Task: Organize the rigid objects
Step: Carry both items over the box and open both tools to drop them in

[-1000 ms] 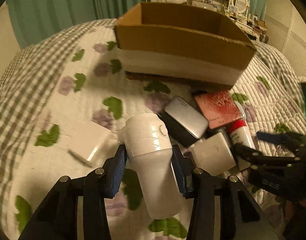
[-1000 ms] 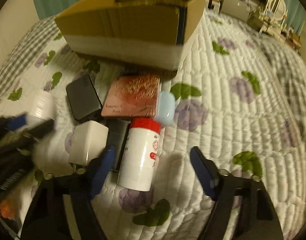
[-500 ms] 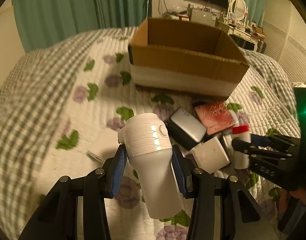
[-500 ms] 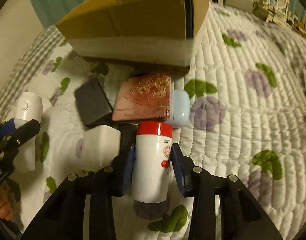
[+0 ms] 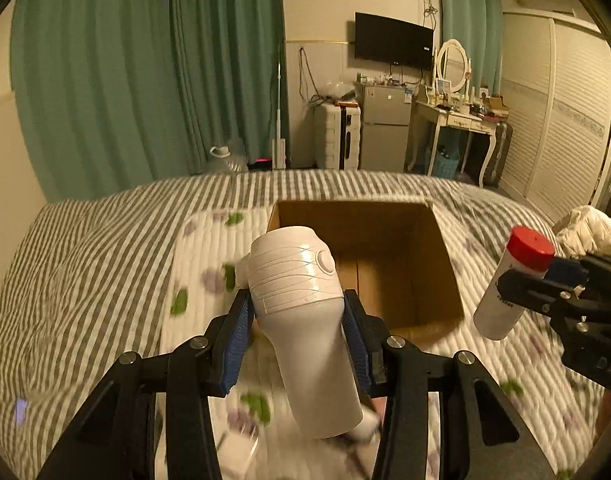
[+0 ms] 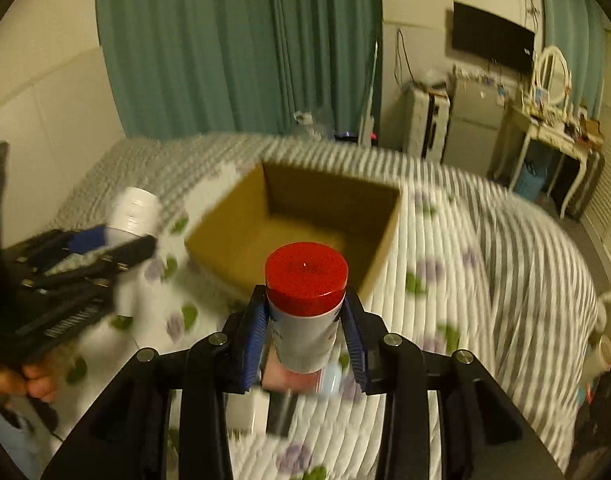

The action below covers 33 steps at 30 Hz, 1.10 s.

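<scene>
Fingers (image 5: pixel 237 334) clamp one white device (image 5: pixel 305 312); one red-capped bottle (image 6: pixel 305 304), one box (image 5: pixel 365 260).

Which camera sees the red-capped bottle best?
The left wrist view: the bottle shows whole from the side, red cap to base, held in the right tongs. The right wrist view shows mostly its cap, with the lower body hidden between the tongs.
</scene>
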{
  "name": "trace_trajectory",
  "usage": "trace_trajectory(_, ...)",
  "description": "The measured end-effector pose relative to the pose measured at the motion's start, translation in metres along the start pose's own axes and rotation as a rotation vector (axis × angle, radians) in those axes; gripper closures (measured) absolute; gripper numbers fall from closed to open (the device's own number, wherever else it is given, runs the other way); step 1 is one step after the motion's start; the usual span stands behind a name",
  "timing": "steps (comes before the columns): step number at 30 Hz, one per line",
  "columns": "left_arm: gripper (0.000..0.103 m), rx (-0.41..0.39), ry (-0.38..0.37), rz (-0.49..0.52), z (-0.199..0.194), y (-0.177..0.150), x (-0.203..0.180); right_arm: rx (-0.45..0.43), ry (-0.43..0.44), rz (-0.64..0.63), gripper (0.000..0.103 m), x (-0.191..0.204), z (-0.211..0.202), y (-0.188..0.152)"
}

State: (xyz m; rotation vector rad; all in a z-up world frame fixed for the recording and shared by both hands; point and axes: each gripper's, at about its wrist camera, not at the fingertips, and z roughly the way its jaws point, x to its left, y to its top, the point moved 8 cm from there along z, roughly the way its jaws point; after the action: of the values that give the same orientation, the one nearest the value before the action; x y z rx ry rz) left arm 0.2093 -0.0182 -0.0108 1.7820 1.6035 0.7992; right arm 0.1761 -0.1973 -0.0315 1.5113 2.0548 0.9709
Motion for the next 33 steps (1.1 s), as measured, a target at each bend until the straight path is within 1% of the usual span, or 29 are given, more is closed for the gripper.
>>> trace_trajectory(2,0.058,0.012,-0.005,0.004,0.02,0.01,-0.004,0.001,-0.004,-0.015,0.067,-0.005,0.006,0.02)
trace_trajectory(5,0.058,0.042,0.0,0.02,0.052,0.012,-0.01,0.042,-0.015,-0.018,0.067,-0.009,0.037,0.034)
trace_trajectory(9,0.058,0.093,-0.013,0.013,0.092,0.002,-0.015,0.123,-0.036,-0.017,0.067,-0.021,0.084,0.024)
trace_trajectory(13,0.057,0.113,-0.016,0.014,0.116,-0.008,-0.015,0.16,-0.013,-0.003,0.067,-0.029,0.113,0.011)
trace_trajectory(16,0.053,0.098,-0.003,0.031,0.119,-0.01,-0.014,0.149,-0.009,-0.017,0.067,-0.029,0.126,0.012)
trace_trajectory(17,0.044,0.09,0.008,0.037,0.118,-0.01,-0.014,0.135,-0.008,-0.019,0.067,-0.03,0.128,0.015)
trace_trajectory(18,0.037,0.08,0.017,0.042,0.115,-0.01,-0.013,0.119,-0.008,-0.013,0.066,-0.031,0.128,0.017)
trace_trajectory(20,0.035,0.064,0.027,0.049,0.107,-0.008,-0.011,0.089,-0.007,0.005,0.053,-0.033,0.123,0.023)
trace_trajectory(21,0.035,0.06,0.029,0.052,0.102,-0.007,-0.01,0.077,-0.01,0.013,0.044,-0.033,0.119,0.026)
trace_trajectory(23,0.034,0.052,0.043,0.051,0.085,-0.006,-0.005,0.041,-0.026,0.031,0.043,-0.038,0.102,0.031)
trace_trajectory(26,0.029,0.028,0.057,0.039,0.052,-0.006,0.005,0.015,-0.042,0.047,0.042,-0.041,0.075,0.031)
trace_trajectory(27,0.028,0.016,0.058,0.038,0.039,-0.007,0.007,0.009,-0.048,0.047,0.04,-0.041,0.064,0.03)
trace_trajectory(28,0.028,0.003,0.063,0.036,0.025,-0.008,0.01,0.005,-0.056,0.045,0.036,-0.04,0.057,0.029)
trace_trajectory(30,0.024,-0.017,0.078,0.039,-0.002,-0.009,0.014,-0.012,-0.084,0.033,0.029,-0.036,0.032,0.025)
trace_trajectory(33,0.02,-0.041,0.109,0.046,-0.037,-0.018,0.023,-0.028,-0.104,0.025,0.026,-0.028,0.004,0.019)
